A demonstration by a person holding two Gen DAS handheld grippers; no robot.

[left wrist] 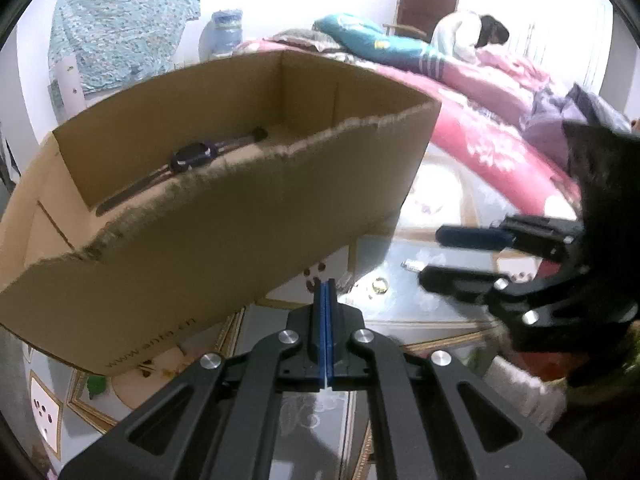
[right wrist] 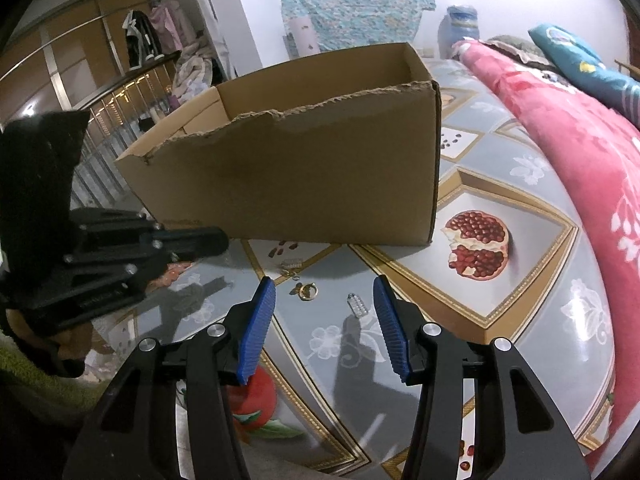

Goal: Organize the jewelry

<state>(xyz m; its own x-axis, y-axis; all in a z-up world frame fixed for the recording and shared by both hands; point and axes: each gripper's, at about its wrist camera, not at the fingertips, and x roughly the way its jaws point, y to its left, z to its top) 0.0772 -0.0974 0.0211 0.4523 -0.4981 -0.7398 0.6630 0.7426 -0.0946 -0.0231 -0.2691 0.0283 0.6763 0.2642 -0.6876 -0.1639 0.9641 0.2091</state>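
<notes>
Your right gripper (right wrist: 324,312) hangs half open and empty, just short of a gold ring (right wrist: 307,291) and a small clear piece (right wrist: 357,305) lying on the table (right wrist: 520,312) in front of the cardboard box (right wrist: 304,176). Your left gripper (left wrist: 325,285) is pressed shut on nothing visible, near the box that holds a watch (left wrist: 192,157). The upside-down print on the box is unreadable.

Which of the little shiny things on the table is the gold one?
The round ring, just left of the small clear piece, is gold. The clear piece looks see-through like glass, and the pale clip nearer the cardboard box looks silvery.
</notes>
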